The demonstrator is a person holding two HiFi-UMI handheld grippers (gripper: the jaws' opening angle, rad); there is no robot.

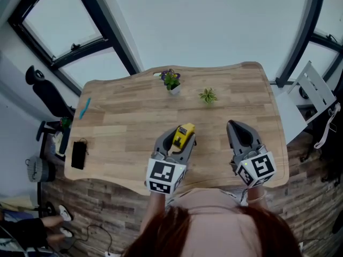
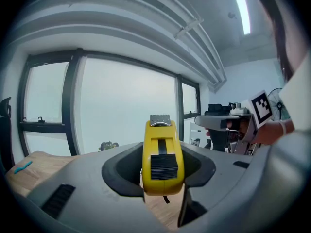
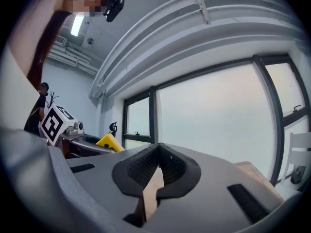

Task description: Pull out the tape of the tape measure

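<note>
"What's happening at that wooden table [image 1: 123, 127]?"

"The person is standing at its near edge, holding up both grippers. The left gripper [image 1: 177, 141] is pinching the yellow tape measure [image 2: 163, 154] by its sides, over the near part of the tabletop, with the metal hook [image 2: 160, 121] showing on top."

"And the other one?"

"The right gripper [image 1: 234, 126] is hovering off to the side, apart from it, fingers pressed together on nothing."

"Anything smaller?"

"Two potted plants [image 1: 171, 81] are sitting near the far edge. A black phone [image 1: 79, 155] and a blue pen [image 1: 84, 107] are lying at the left."
</note>
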